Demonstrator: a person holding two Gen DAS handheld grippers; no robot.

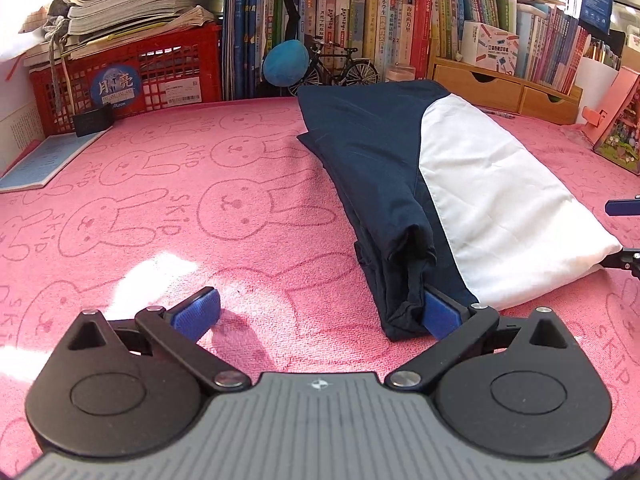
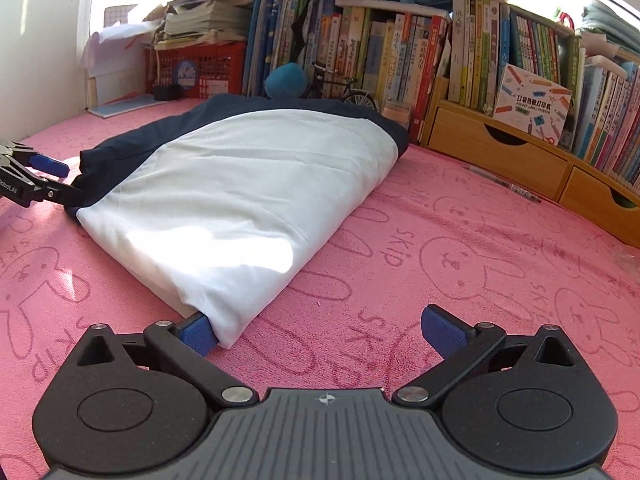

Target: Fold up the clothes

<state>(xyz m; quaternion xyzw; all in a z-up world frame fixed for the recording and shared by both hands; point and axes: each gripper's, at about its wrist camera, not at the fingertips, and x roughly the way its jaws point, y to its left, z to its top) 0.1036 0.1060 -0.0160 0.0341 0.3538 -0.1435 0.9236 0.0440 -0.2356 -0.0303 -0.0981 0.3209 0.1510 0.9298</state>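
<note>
A folded navy and white garment point(image 1: 448, 184) lies on the pink rabbit-print cloth point(image 1: 200, 208). My left gripper point(image 1: 320, 316) is open at the garment's near left corner; its right pad point(image 1: 442, 316) touches the navy edge, and its left pad rests over bare cloth. In the right wrist view the same garment point(image 2: 232, 188) fills the middle. My right gripper point(image 2: 320, 332) is open at the near white corner, with its left pad point(image 2: 198, 334) against the white fabric and its right pad over the cloth. The left gripper point(image 2: 52, 180) shows at the far left edge there.
A red crate point(image 1: 132, 80) with stacked papers stands at the back left, with a blue booklet point(image 1: 44, 160) in front of it. Shelved books point(image 1: 380, 20), a model bicycle point(image 1: 344, 66), a blue plush ball point(image 1: 286, 60) and wooden drawers point(image 2: 500, 148) line the back. Pink cloth spreads on both sides of the garment.
</note>
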